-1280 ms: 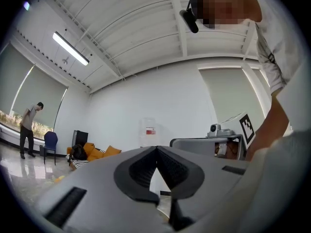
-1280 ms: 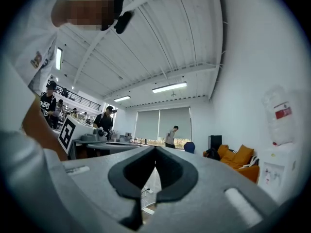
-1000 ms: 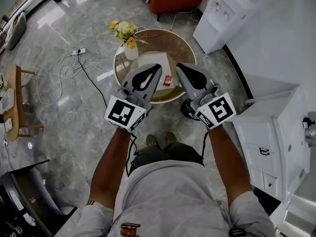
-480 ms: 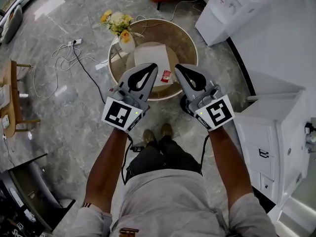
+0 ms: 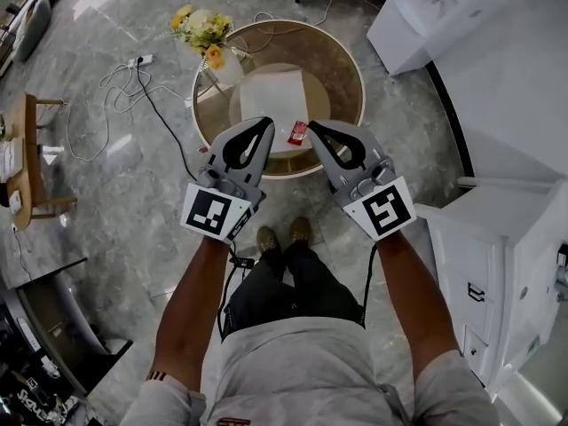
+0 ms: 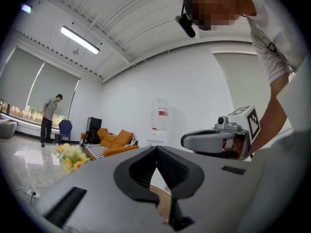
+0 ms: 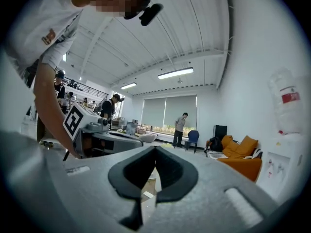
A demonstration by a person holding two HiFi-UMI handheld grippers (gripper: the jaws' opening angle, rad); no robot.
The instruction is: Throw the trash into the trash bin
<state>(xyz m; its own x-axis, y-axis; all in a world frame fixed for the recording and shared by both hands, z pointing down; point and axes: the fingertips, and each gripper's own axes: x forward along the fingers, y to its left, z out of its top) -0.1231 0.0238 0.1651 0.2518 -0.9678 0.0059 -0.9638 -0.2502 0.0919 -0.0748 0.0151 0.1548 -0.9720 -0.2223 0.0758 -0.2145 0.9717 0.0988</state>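
Left tongs (image 5: 267, 123): you hold them level over the near rim of the round desk (image 5: 335, 60). The 2 jaws meet at the tips and nothing sits between them.
Right tongs (image 5: 313, 127): you hold these level too, beside the left pair with a gap between the 2 sets of tips. The jaws are pressed together and empty.
Trash: 1 small red wrapper (image 5: 297, 132) lies flat on the desk by its near edge. From your head it shows in the gap between the 2 sets of tips, and neither pair grips it.
Desk: it has a brown glass top with a pale rim and stands straight ahead of your shoes (image 5: 282, 236).
White sheet (image 5: 271, 98): it lies square near the middle of the desk, just beyond the wrapper.
Bouquet (image 5: 204, 32): yellow and white flowers in a white vase, at the desk's far-left rim.
Floor (image 5: 133, 211): grey polished stone. A power strip (image 5: 136, 60) with loose white cables lies to the left of the desk.
Your right: a white cabinet (image 5: 497, 238) is close by, with a water dispenser (image 5: 426, 11) further on.
Room ahead of the left tongs: an orange sofa (image 6: 116, 141) stands against the wall, and a person (image 6: 50, 116) stands by the window.
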